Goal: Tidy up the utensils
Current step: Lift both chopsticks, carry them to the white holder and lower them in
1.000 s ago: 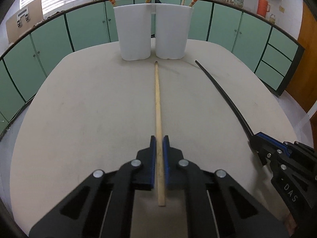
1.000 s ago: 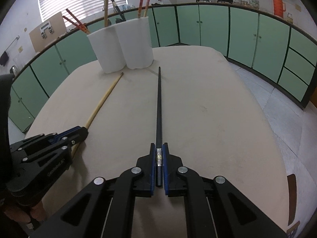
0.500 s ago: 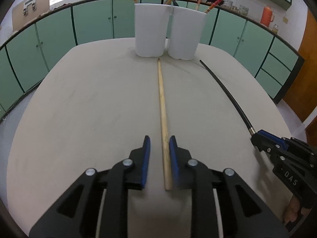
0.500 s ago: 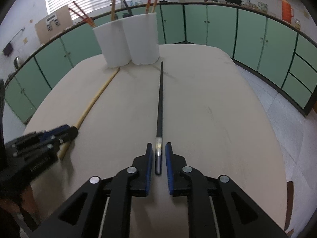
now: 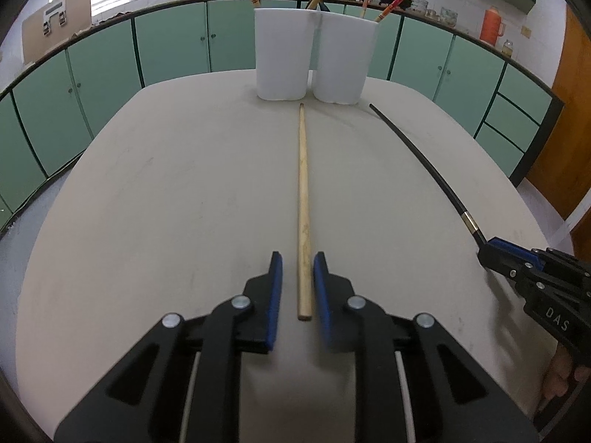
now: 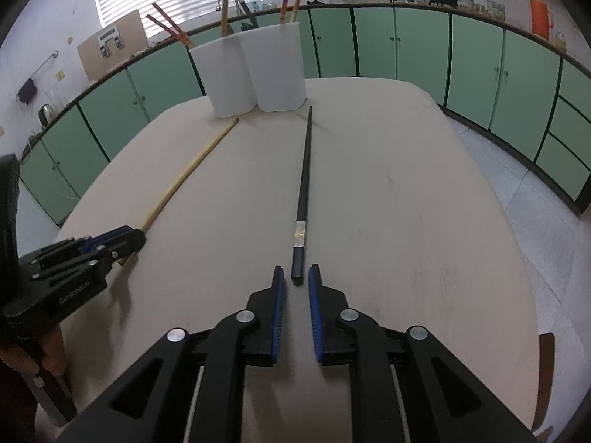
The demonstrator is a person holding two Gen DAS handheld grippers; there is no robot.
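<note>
A light wooden chopstick [image 5: 303, 199] lies flat on the beige table [image 5: 184, 192], pointing at two white holders [image 5: 314, 61]. My left gripper [image 5: 297, 262] is open, its jaws either side of the chopstick's near end without touching. A black chopstick [image 6: 304, 177] with a silver band lies flat to the right; it also shows in the left wrist view [image 5: 421, 162]. My right gripper [image 6: 296, 273] is open, its tips just behind the black chopstick's near end. The holders [image 6: 258, 70] carry several red, wooden and black chopsticks.
Green cabinets [image 5: 110, 59] ring the table on all sides. The left gripper [image 6: 110, 243] shows at the left of the right wrist view, the right gripper [image 5: 495, 254] at the right of the left wrist view. An orange jug [image 6: 540, 14] stands on the far counter.
Both grippers have opened and let go of their chopsticks, which now lie on the table. Both grippers have drawn back toward me and risen a little.
</note>
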